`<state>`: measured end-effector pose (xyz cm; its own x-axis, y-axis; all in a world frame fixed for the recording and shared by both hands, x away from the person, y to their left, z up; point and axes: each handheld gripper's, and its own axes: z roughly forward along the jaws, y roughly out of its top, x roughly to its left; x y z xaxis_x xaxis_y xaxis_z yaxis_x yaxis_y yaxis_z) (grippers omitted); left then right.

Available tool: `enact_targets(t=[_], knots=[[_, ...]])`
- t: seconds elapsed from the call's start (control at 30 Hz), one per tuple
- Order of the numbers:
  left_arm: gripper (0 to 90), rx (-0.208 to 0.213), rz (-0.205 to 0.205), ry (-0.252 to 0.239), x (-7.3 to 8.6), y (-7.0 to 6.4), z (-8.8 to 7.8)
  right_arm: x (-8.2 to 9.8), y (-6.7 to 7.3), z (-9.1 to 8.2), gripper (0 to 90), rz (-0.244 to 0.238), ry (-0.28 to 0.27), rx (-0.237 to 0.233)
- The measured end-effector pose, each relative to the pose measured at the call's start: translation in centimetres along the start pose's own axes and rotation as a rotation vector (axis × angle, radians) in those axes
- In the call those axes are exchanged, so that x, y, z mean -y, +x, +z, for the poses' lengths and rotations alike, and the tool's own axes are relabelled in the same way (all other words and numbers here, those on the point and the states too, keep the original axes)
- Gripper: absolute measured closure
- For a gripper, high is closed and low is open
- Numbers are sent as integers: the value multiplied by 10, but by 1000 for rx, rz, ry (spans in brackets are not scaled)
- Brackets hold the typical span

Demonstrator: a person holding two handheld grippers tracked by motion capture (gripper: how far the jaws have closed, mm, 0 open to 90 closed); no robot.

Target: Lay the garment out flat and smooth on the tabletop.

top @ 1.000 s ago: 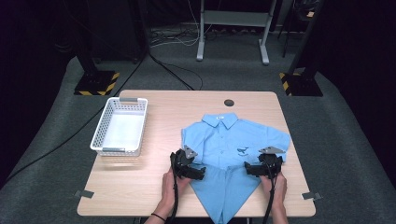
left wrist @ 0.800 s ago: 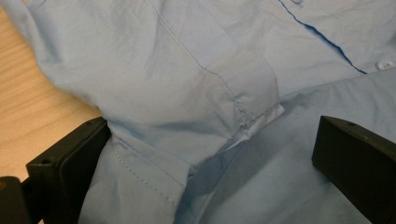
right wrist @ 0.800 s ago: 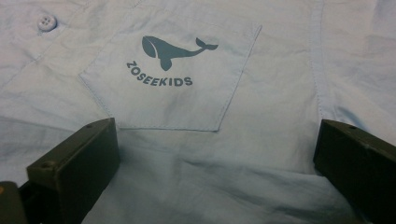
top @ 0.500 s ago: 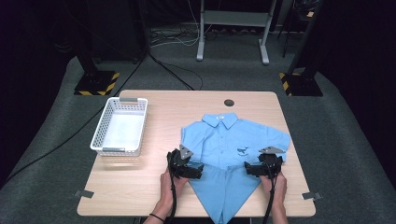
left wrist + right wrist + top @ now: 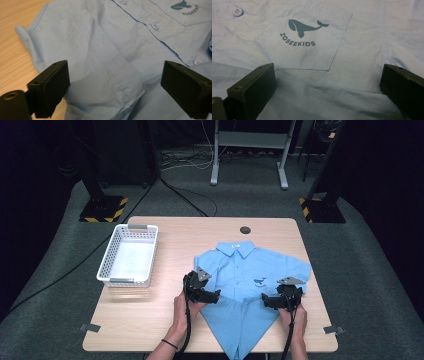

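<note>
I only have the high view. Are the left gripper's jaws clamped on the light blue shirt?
Observer: No. In the left gripper view the left gripper stands open over the light blue cotton shirt; the jaws have just closed a little, pinching nothing.
Operator: What lies between them?
Observer: A folded seam edge of the shirt, beside the button placket.
Operator: And the right one?
Observer: The right gripper is open too, jaws wide just below the chest pocket.
Operator: Pocket marking?
Observer: A dark whale print above the word ZOSEEKIDS.
</note>
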<state>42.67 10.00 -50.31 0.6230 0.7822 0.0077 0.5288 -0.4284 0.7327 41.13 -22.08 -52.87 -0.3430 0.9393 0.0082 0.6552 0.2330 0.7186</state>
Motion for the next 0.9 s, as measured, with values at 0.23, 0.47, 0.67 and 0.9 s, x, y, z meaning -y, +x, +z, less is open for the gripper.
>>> enact_targets(t=[0.23, 0.47, 0.67, 0.9], knots=[[301, -42, 40, 55, -1, -6, 7, 0, 0, 0, 0, 0, 0, 0], [625, -48, 81, 74, -1, -6, 11, 0, 0, 0, 0, 0, 0, 0], [802, -55, 91, 43, 1, -3, 8, 0, 0, 0, 0, -1, 0, -1], [323, -63, 23, 69, -2, -4, 9, 0, 0, 0, 0, -2, 0, -2]])
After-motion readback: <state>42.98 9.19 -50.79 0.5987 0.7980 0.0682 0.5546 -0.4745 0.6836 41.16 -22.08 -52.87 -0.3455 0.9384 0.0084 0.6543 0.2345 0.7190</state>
